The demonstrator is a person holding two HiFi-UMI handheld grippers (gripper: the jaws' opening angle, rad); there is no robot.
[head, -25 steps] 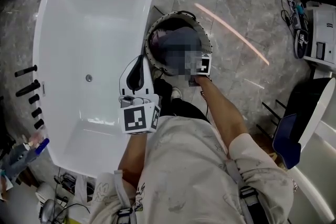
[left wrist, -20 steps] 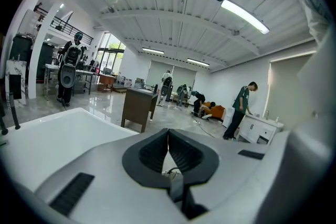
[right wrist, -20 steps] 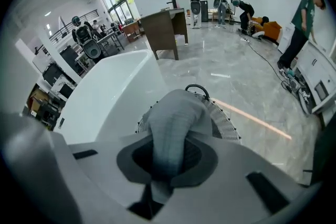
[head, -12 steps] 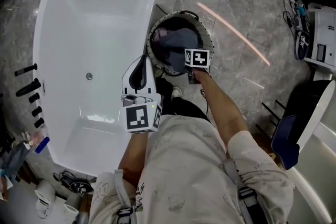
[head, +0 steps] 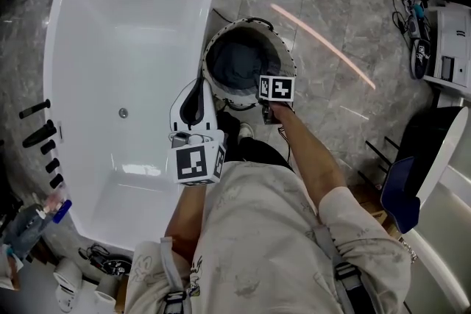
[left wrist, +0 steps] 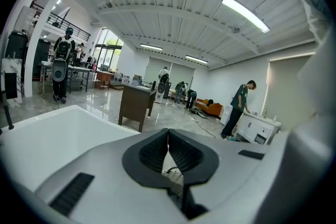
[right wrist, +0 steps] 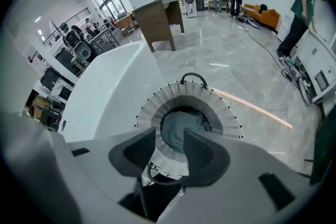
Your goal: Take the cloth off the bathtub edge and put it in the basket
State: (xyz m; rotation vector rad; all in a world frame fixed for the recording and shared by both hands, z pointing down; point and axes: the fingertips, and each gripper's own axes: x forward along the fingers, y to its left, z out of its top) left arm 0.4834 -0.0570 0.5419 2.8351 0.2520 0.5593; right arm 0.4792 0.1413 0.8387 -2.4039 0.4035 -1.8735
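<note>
The round white slatted basket (head: pixel 221 88) stands on the floor by the white bathtub (head: pixel 125 55). A dark grey-blue cloth (head: pixel 241 62) lies bunched inside it, also seen as the cloth (right wrist: pixel 181 126) in the right gripper view. My right gripper (head: pixel 275 90) hangs over the basket's near right rim, pointing steeply down. Its jaws have just been opening, and the right gripper (right wrist: pixel 169 147) is open with nothing between the pads. My left gripper (head: pixel 196 86) hovers at the tub's near rim beside the basket. In its own view the left gripper (left wrist: pixel 168 144) is shut and empty.
Black tap fittings (head: pixel 37 121) line the tub's left side. White cabinets and cables (head: pixel 441 40) sit at the far right, a dark blue seat (head: pixel 401 195) lower right. My feet (head: pixel 246 132) stand just before the basket. A brown desk (right wrist: pixel 160 21) and people stand farther off.
The cloth, held up near the right gripper earlier, now lies lower in the basket. The right jaws have opened. The left gripper has barely shifted.
</note>
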